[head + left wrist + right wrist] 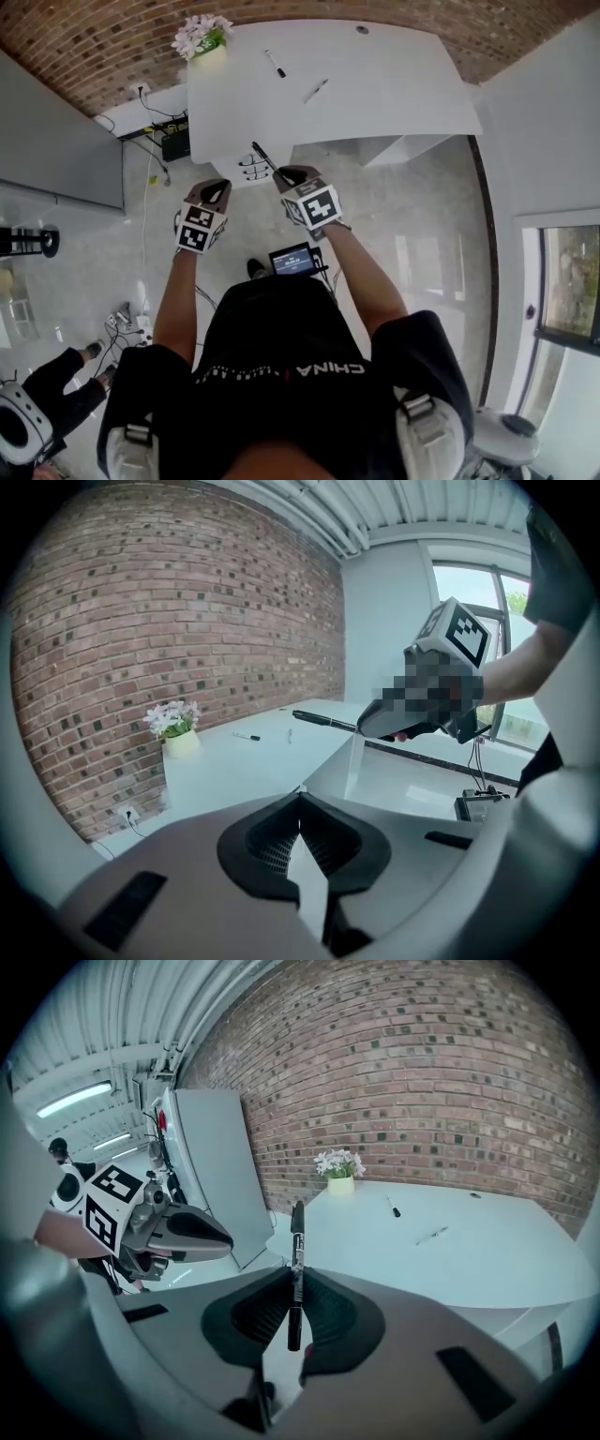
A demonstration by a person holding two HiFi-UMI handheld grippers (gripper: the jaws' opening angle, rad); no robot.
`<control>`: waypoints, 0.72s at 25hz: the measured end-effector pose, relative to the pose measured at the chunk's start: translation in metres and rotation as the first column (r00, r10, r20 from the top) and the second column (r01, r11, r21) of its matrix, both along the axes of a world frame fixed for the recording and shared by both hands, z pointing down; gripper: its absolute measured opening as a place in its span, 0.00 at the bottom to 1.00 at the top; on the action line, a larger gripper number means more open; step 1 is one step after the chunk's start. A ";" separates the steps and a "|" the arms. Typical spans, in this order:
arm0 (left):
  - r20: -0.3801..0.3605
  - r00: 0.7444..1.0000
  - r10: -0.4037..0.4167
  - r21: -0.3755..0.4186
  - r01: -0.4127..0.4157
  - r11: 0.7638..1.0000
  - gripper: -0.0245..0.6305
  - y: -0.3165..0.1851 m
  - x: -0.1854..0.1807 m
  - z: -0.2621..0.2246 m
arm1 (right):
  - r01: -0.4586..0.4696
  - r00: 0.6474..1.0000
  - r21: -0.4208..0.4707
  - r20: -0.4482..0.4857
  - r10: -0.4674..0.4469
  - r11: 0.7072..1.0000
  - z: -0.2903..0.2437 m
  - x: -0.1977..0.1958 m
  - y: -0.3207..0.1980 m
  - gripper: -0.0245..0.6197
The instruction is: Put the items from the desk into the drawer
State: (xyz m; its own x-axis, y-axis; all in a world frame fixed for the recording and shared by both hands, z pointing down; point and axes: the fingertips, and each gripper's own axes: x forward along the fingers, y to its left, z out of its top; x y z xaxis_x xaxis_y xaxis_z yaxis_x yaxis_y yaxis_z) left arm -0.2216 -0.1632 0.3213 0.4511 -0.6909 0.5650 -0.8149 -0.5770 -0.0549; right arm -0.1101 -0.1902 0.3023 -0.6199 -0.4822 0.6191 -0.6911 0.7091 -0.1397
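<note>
Shirt (pixel 281 375), black, is filling the bottom of the head view, with a small screen (pixel 292 260) sitting just ahead of it; beyond, both arms are reaching forward side by side; the left tool (pixel 214 194) is hovering over the floor just short of the bench (pixel 394 84), its jaws drawn together on nothing; the right tool (pixel 292 175) is pinching a black marker (pixel 264 157) near one end, jaws narrow around the barrel, the rest of the marker sticking out past the pads toward the bench; in the head view the marker is showing over the white drawers (pixel 246 173) with dark handles, under the bench's near corner; whether a drawer is open I cannot tell; further out on the white bench a black pen (pixel 276 64) and a pale pen (pixel 316 91) are lying apart from each other; at the far left corner flowers (pixel 202 34) are standing in a pot by the brick wall (pixel 94 47).
</note>
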 end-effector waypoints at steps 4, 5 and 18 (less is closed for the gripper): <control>0.007 1.000 -0.004 0.001 0.004 1.000 0.05 -0.002 0.003 -0.003 | 0.003 1.000 -0.002 0.010 -0.003 1.000 0.000 0.002 -0.001 0.11; 0.009 1.000 -0.007 0.000 0.007 1.000 0.06 -0.002 0.004 -0.003 | 0.007 1.000 -0.001 0.011 -0.007 1.000 -0.001 0.004 -0.001 0.11; 0.015 1.000 -0.020 -0.035 0.021 0.999 0.05 -0.006 0.037 0.001 | 0.035 0.999 -0.038 0.029 -0.033 0.999 0.007 0.036 -0.011 0.11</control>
State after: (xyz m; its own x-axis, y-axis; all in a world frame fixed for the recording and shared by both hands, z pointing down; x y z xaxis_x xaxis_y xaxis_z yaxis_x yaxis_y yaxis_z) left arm -0.1848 -0.1689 0.3223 0.4282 -0.6797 0.5955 -0.8259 -0.5619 -0.0474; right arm -0.0739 -0.2015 0.3097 -0.6530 -0.4370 0.6186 -0.6621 0.7259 -0.1862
